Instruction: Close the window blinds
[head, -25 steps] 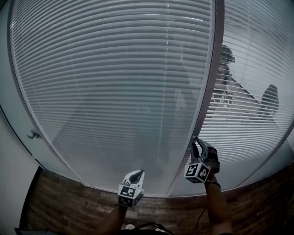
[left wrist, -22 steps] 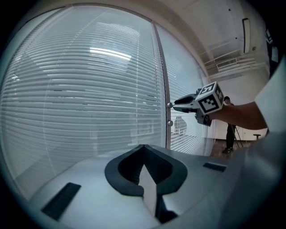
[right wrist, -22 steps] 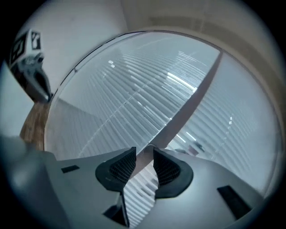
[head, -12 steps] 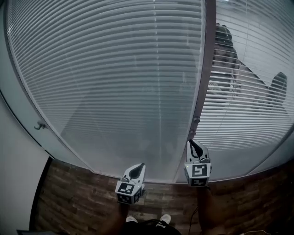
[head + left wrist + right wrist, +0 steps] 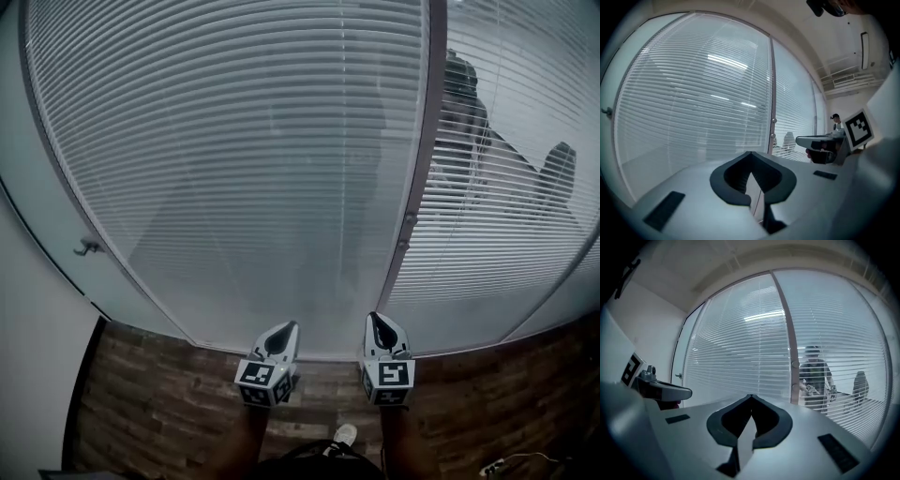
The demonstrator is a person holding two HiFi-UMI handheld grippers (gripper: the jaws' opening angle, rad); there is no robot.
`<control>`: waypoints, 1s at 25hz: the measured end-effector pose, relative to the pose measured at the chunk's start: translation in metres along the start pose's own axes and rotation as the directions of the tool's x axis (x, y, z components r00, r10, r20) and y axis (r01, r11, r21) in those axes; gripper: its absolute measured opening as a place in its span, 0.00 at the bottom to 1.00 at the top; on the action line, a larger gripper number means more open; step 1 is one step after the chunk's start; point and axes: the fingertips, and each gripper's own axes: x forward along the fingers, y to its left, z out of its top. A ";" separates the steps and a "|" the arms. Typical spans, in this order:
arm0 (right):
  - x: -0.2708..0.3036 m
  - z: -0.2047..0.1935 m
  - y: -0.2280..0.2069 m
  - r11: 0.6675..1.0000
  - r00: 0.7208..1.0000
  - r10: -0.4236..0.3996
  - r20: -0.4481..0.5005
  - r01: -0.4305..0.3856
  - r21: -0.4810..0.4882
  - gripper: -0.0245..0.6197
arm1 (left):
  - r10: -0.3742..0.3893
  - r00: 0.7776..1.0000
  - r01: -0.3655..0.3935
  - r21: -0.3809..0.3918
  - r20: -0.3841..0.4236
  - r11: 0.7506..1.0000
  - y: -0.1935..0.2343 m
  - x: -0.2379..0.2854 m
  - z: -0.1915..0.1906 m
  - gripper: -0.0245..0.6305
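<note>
Left tongs (image 5: 287,328) and right tongs (image 5: 379,322) hang closed and empty; the blind (image 5: 511,216) up-right of them looks open-slatted, so the next move likely means reaching up to the frame knob (image 5: 410,218).

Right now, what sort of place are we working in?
Probably an office: tall panels of slatted blinds split by a post, a person visible through the more open right blinds, and a wood-look floor below.
</note>
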 end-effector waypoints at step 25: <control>-0.173 -0.056 0.180 0.985 0.980 -0.170 -0.103 0.164 -0.061 0.04 | -0.004 1.000 0.004 0.030 -0.002 1.000 0.057 -0.251 -0.048 0.03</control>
